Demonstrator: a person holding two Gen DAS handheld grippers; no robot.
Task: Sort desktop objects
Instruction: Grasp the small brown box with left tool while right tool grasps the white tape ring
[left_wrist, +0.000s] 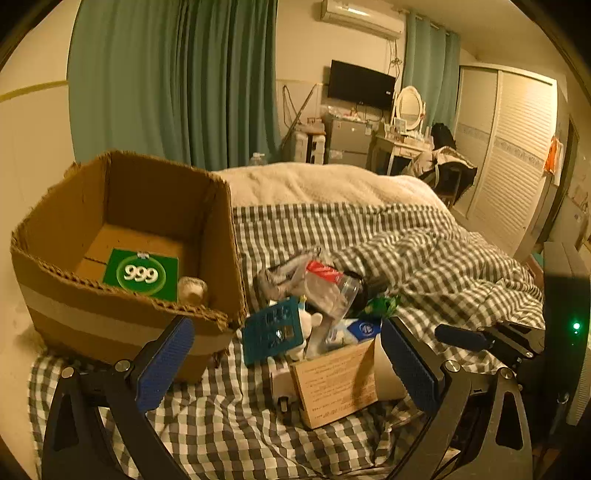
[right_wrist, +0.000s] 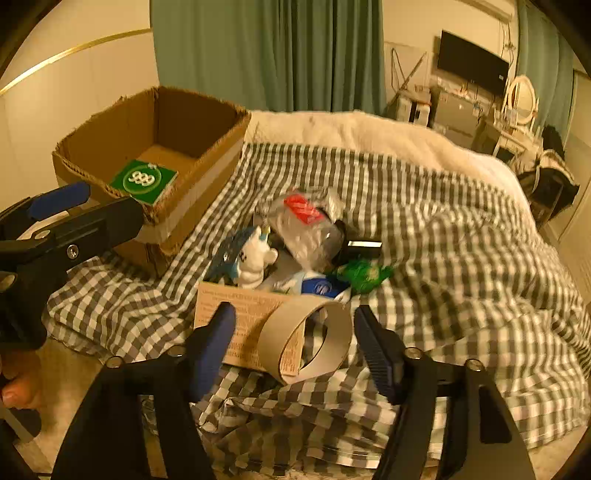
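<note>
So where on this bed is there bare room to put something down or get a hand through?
Bare checked blanket lies right of the clutter pile, toward the white cover. The cardboard box has free floor behind the green 999 packet. It is crowded between the box and the pile, and around the cardboard ring.

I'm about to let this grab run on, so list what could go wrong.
1. The right gripper straddles the cardboard ring, open; that thin ring may crush or squirt out.
2. The ring leans on the paper box; pulling it may topple the pile.
3. The checked cloth is rumpled; fingers may snag it.
</note>
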